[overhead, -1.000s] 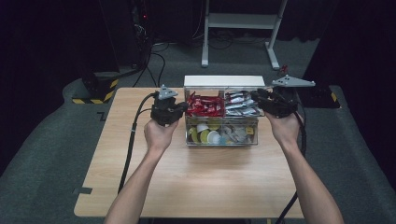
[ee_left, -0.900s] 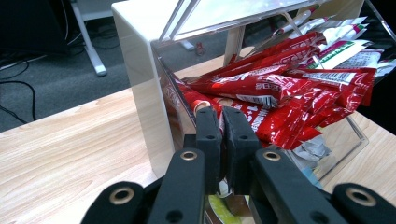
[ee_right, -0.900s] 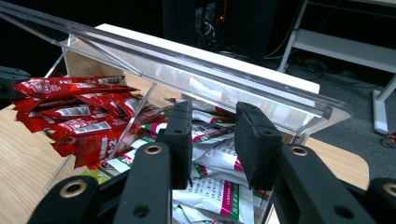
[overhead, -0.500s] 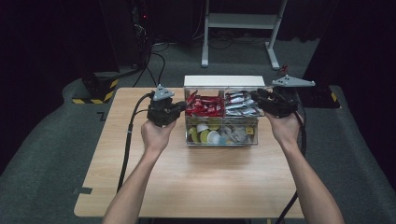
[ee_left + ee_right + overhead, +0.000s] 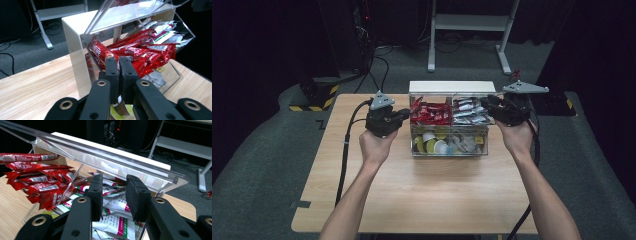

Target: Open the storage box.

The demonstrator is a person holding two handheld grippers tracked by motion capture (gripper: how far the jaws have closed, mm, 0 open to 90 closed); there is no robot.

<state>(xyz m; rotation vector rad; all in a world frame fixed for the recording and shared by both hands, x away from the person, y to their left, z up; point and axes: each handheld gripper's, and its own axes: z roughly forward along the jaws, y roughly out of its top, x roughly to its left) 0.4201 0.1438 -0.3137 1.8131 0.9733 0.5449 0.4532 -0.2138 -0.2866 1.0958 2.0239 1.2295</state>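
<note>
A clear acrylic box with a white back stands at the far middle of the table. Red sachets fill its upper left bin and white sachets its upper right. Round pods lie in the lower part. The clear lid is tilted up. My left gripper is shut at the box's left side, tips by the end of a red sachet; I cannot tell if it is pinched. My right gripper has its jaws slightly apart just under the lid's edge.
The wooden table has free room in front of the box and at both sides. The left gripper's cable runs down the table's left part. A white desk frame and a yellow-black striped block sit on the floor beyond.
My left gripper has slid a little to the left, away from the box's side. The right hand and the box have not moved.
</note>
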